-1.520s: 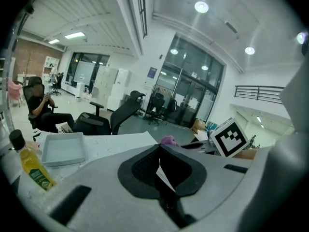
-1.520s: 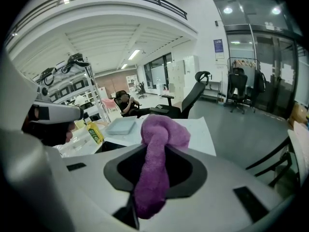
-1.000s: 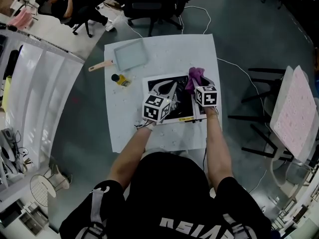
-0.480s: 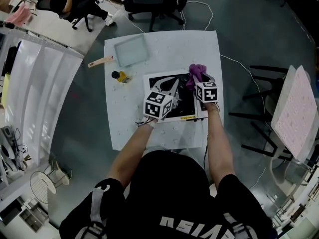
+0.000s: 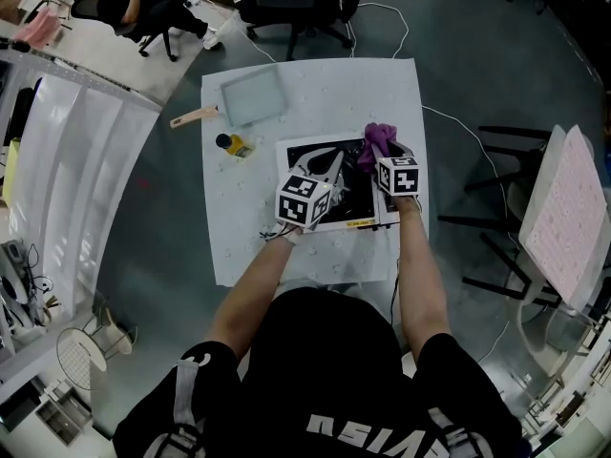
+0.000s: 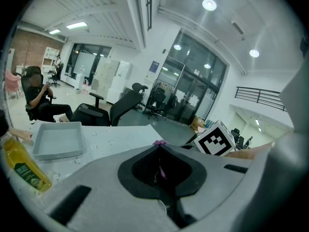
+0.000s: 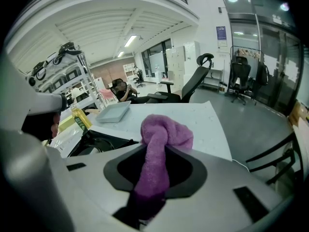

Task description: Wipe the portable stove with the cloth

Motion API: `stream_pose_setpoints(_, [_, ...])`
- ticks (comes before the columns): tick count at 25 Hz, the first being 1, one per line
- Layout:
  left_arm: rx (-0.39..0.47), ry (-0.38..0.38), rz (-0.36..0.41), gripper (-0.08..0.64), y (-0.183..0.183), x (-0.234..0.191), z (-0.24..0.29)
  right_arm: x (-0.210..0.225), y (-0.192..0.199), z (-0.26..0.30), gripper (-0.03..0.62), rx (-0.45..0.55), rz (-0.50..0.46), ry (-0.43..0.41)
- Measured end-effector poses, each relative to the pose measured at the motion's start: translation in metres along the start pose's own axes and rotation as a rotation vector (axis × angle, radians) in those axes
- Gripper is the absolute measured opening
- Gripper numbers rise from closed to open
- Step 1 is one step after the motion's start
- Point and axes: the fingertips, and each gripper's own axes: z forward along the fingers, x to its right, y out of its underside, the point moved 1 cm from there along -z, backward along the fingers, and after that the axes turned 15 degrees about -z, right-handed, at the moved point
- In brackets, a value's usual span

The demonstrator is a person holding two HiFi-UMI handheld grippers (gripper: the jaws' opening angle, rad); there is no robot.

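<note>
The table [image 5: 248, 246] is seen from above, pale and speckled, with a person standing at its near edge. The black stove [image 5: 351, 203] is set on the near right part of the table, a yellow strip along its front edge. A shallow grey tray [image 5: 253, 96] is placed at the far left, well apart from the stove.

Over the stove, the two grippers are held side by side. The left gripper [image 6: 159, 146] is laid across the stove's middle, its jaws brought together tip to tip with nothing pinched between them; only a sliver of purple is glimpsed through the slit. The right gripper [image 7: 159, 151] is clamped on the cloth [image 7: 161, 129], a purple towel gathered into a thick roll that is squeezed between the jaws and bunched into a knot beyond the tips. From the head view, the cloth is found at the stove's far right corner; whether it is pressed onto the surface cannot be told.

A small yellow bottle [image 5: 232, 146] is stood just left of the stove, and a wooden handle [image 5: 194, 116] is laid beside the tray.
</note>
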Motion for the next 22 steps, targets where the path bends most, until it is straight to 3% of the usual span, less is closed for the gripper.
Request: stream_pose_setpoints(22, [0.022,-0.004,0.006,0.009,0.034,0.038,-0.028,-0.018,0.049,-0.046,0.107,-0.01,0.01,-0.022])
